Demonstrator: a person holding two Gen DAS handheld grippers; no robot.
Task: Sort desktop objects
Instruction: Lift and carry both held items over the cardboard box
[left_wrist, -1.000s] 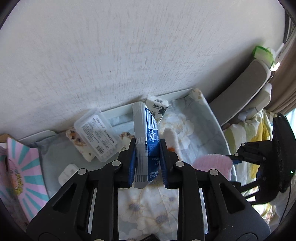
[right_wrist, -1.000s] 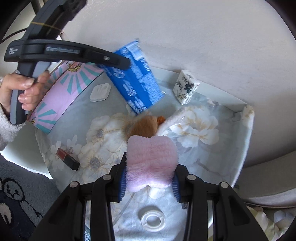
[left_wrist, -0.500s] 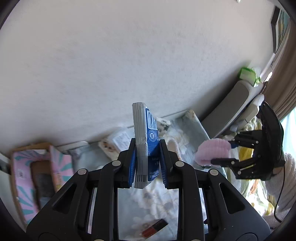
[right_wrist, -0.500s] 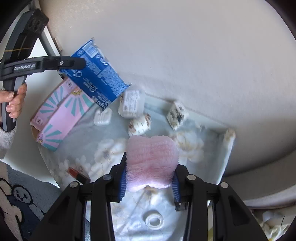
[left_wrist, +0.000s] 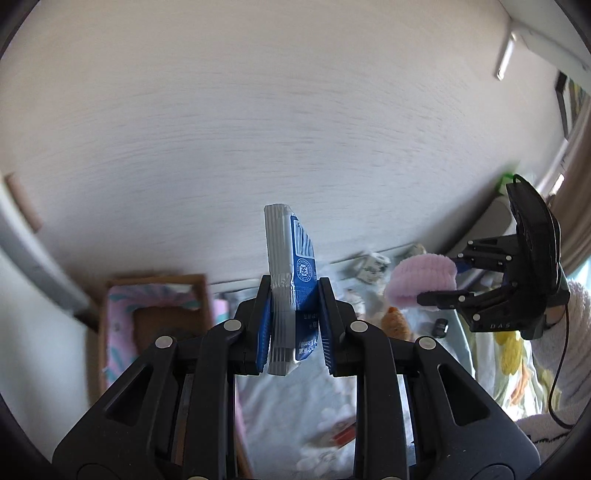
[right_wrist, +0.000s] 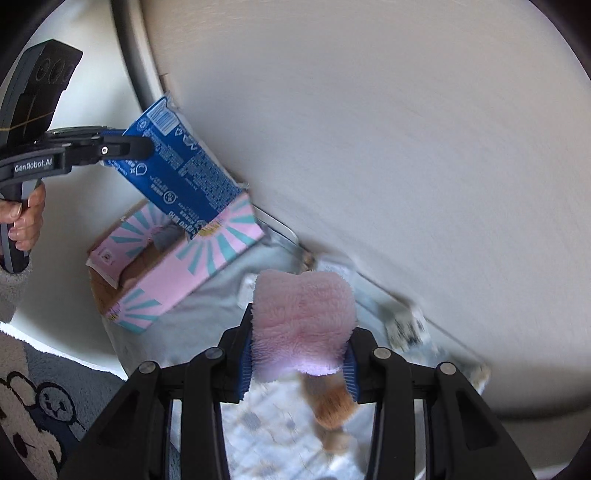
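Observation:
My left gripper (left_wrist: 295, 325) is shut on a blue and silver snack packet (left_wrist: 291, 258), held edge-on and upright in the air. The right wrist view shows that blue packet (right_wrist: 181, 173) hanging over the open pink striped box (right_wrist: 177, 262) at the left, with the left gripper (right_wrist: 125, 147) clamped on its end. My right gripper (right_wrist: 299, 358) is shut on a fluffy pink plush piece (right_wrist: 303, 317). An orange-brown plush part (right_wrist: 332, 406) dangles below it, blurred. In the left wrist view the right gripper (left_wrist: 443, 280) carries the pink plush (left_wrist: 421, 280) at the right.
A floral cloth (right_wrist: 273, 435) covers the table, set against a pale wall (right_wrist: 406, 147). On it lie a small patterned white box (right_wrist: 406, 325), a red lipstick-like item (left_wrist: 343, 435) and a small dark object (left_wrist: 441, 326). A rug with bear faces (right_wrist: 33, 406) is lower left.
Both grippers rose away from the cloth with their loads. The left one carried the blue packet leftward toward the pink box; the table objects shrank and blurred.

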